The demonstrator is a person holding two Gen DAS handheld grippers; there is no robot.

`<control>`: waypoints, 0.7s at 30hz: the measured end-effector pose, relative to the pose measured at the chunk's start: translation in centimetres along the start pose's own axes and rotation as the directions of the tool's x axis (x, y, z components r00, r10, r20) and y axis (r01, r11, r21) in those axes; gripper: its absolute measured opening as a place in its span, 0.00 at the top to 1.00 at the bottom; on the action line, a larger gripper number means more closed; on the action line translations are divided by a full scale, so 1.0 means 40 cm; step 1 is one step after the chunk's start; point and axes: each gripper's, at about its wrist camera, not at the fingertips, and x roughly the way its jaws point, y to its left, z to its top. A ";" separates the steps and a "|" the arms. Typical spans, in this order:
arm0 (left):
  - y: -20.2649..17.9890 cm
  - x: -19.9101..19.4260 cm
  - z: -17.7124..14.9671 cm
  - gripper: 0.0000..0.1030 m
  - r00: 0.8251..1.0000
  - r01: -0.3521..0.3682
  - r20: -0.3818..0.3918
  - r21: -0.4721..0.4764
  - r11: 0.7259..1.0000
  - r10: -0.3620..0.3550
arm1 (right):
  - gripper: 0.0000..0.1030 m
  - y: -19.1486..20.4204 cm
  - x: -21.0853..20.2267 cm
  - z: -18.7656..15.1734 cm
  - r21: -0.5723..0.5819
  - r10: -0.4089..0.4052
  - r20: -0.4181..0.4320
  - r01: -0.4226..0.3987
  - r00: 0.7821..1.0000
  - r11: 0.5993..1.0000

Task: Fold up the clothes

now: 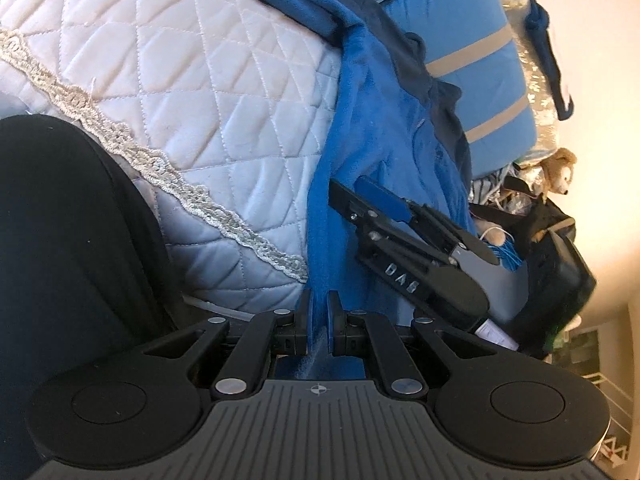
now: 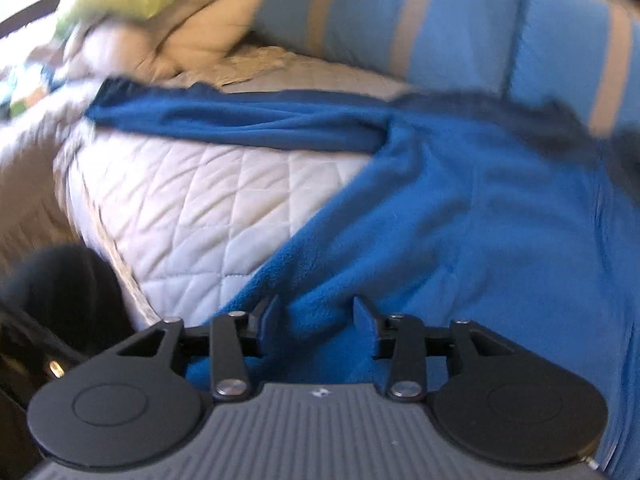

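Two grippers on one blue fleece, laid across a quilted bedspread.

Left gripper has its blue pads pinched tight on a hanging fold of the soft, fuzzy blue fleece garment. Right gripper sits with jaws apart, fleece lying between them but not squeezed; raised lettering on it in the left view, can't read it. Underneath: white diamond-stitched quilt with lace trim. Blue pillow with grey stripes behind.

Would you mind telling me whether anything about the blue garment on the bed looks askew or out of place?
Yes: the blue fleece garment lies crumpled, not flat. One sleeve trails sideways across the white quilt, and an edge hangs off the bed, pinched in the left tool. The right tool is open above it.
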 end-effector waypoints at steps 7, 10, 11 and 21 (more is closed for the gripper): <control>-0.007 0.012 0.010 0.93 0.997 -0.069 -0.029 -0.031 0.997 0.068 | 0.26 0.002 -0.060 -0.026 -0.051 0.097 -0.042 -0.099 0.994 0.994; -0.019 0.020 0.015 0.92 0.991 -0.126 -0.043 -0.030 0.992 0.125 | 0.22 0.022 -0.105 -0.058 -0.113 0.144 -0.073 -0.152 0.987 0.982; -0.029 0.022 0.016 0.90 0.986 -0.157 -0.053 -0.016 0.987 0.156 | 0.21 0.029 -0.124 -0.069 -0.129 0.147 -0.074 -0.156 0.986 0.979; -0.185 -0.057 0.031 0.51 0.969 -0.246 0.051 0.128 0.961 0.241 | 0.12 -0.076 -0.334 -0.135 0.067 0.104 0.000 -0.103 0.995 0.992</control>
